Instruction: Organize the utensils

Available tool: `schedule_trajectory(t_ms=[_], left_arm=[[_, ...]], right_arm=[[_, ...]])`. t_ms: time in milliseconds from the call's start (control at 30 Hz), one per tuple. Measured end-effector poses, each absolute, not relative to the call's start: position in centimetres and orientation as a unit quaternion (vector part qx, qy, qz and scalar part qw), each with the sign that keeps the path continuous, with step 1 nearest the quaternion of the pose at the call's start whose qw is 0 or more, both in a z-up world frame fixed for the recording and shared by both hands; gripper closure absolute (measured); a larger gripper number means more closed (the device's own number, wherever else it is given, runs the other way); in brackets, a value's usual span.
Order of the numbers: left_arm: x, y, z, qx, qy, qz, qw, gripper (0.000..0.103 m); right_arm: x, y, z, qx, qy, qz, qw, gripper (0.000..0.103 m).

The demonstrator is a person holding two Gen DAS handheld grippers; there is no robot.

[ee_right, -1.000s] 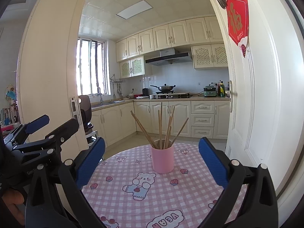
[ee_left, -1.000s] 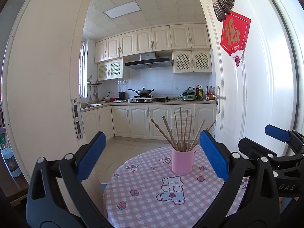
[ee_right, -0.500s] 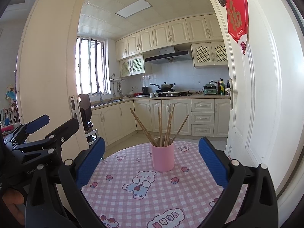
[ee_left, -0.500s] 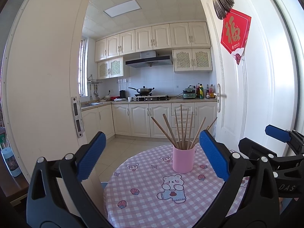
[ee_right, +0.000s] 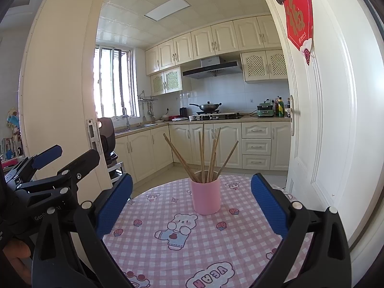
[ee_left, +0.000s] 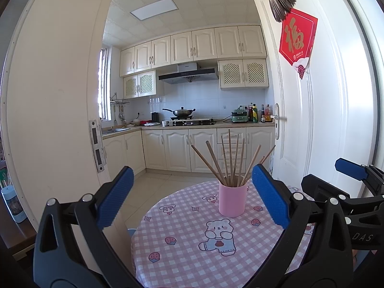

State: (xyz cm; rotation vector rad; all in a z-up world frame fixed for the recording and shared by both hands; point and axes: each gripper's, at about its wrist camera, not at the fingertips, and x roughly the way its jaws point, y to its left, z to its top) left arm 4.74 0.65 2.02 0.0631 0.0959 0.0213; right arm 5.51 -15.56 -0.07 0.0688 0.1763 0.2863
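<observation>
The cup hides the lower ends of the chopsticks. In the left view, a blue pad covers the table right of the cup. The bottles behind the cup are too small to tell apart.

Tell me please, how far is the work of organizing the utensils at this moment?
Done: the chopsticks already stand in the pink cup on the checked tablecloth, fanned out unevenly. In hand: nothing; the left hand-held gripper and right hand-held gripper are open, short of the cup. Left: no loose utensils are visible.
</observation>
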Motion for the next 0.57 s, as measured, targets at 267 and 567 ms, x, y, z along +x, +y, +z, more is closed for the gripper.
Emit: schedule_trajectory(t_ms=[267,567], left_arm=[[5.7,0.6,1.3,0.033,0.063,0.010,0.997,0.006],[8.1,0.4,-0.1,0.038,0.103,0.012,0.994,0.006]], right_arm=[[6.5,-15.6,-0.8,0.036,0.100,0.141,0.984,0.008],[8.5,-15.7,-2.4,0.039,0.126,0.141,0.981,0.008]])
